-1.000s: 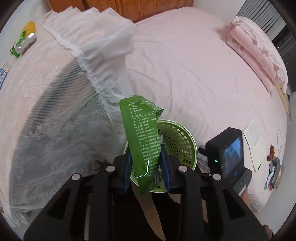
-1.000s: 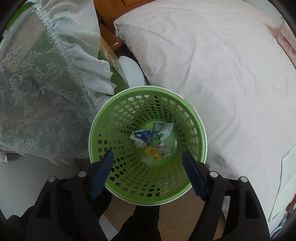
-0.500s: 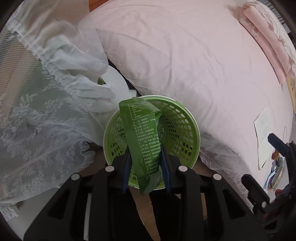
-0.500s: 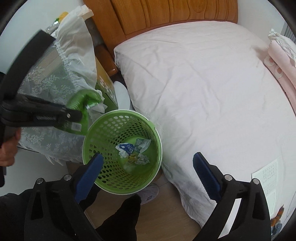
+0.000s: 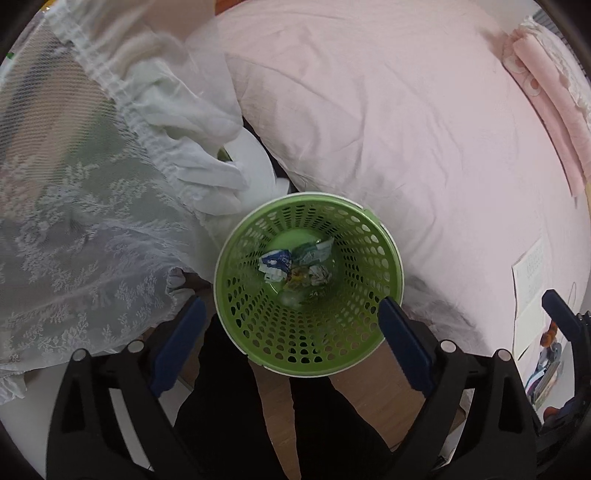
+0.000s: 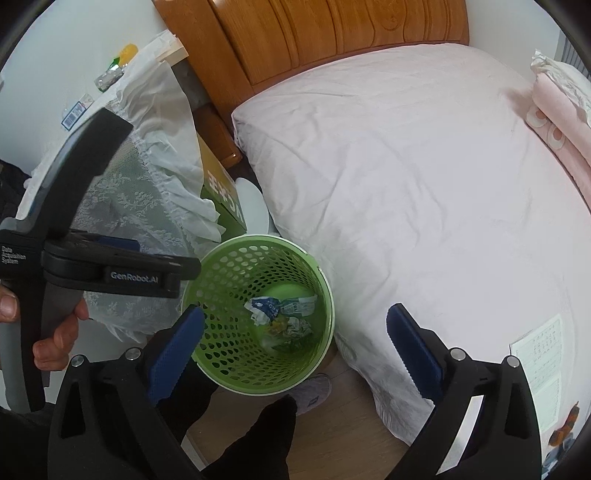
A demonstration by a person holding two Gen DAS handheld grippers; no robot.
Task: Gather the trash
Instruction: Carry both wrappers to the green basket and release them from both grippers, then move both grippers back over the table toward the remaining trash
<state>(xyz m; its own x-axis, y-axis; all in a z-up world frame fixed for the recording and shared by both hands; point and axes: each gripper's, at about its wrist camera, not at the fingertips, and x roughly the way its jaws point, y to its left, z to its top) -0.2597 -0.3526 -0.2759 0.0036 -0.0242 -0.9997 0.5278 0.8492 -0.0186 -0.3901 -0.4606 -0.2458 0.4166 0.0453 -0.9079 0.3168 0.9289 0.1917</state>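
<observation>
A round green plastic basket with a perforated wall holds crumpled wrappers. The left gripper has just spread its jaws, nothing between; the right gripper's jaws stand spread.

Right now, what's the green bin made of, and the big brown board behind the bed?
The green bin looks like molded plastic: smooth, slightly glossy, with rows of punched holes and a white rim. The brown headboard looks like varnished wood, showing grain swirls and carved panels.

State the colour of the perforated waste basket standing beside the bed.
Bright green, with a pale rim: the waste basket shows best in the left wrist view.
</observation>
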